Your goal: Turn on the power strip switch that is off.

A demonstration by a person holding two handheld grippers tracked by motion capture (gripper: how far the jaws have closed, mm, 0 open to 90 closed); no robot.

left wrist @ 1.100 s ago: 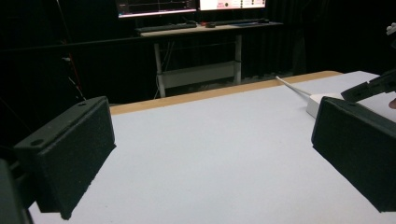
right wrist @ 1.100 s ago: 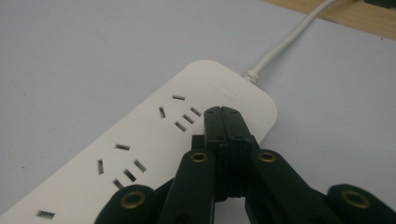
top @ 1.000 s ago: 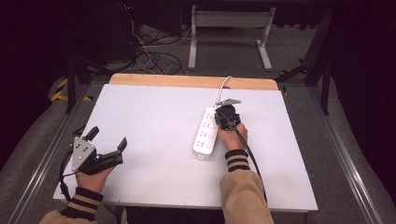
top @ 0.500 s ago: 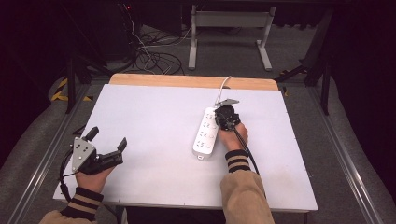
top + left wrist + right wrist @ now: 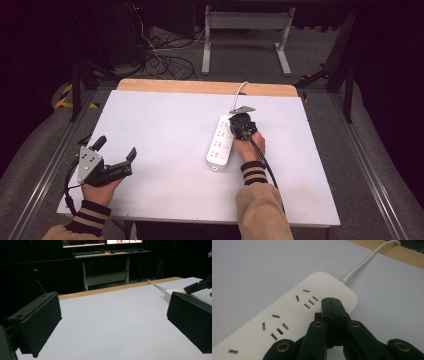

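Observation:
A white power strip [image 5: 220, 142] lies on the white table [image 5: 160, 120], right of centre, its cord [image 5: 242, 89] running off the far edge. My right gripper [image 5: 240, 125] is shut, its tips resting over the strip's far end. In the right gripper view the closed gripper [image 5: 331, 300] hangs over the strip [image 5: 282, 315] beside the outlet nearest the cord [image 5: 362, 265], with nothing between the jaws. My left gripper [image 5: 116, 146] stands open near the front left of the table, holding nothing. In the left gripper view the wide-open gripper [image 5: 113, 317] looks across bare table toward the strip [image 5: 172, 293].
A wooden strip [image 5: 200, 87] borders the table's far edge. Beyond it are a metal desk frame [image 5: 245, 30] and cables on the floor [image 5: 165, 62]. Grey rails [image 5: 45, 155] run along both sides.

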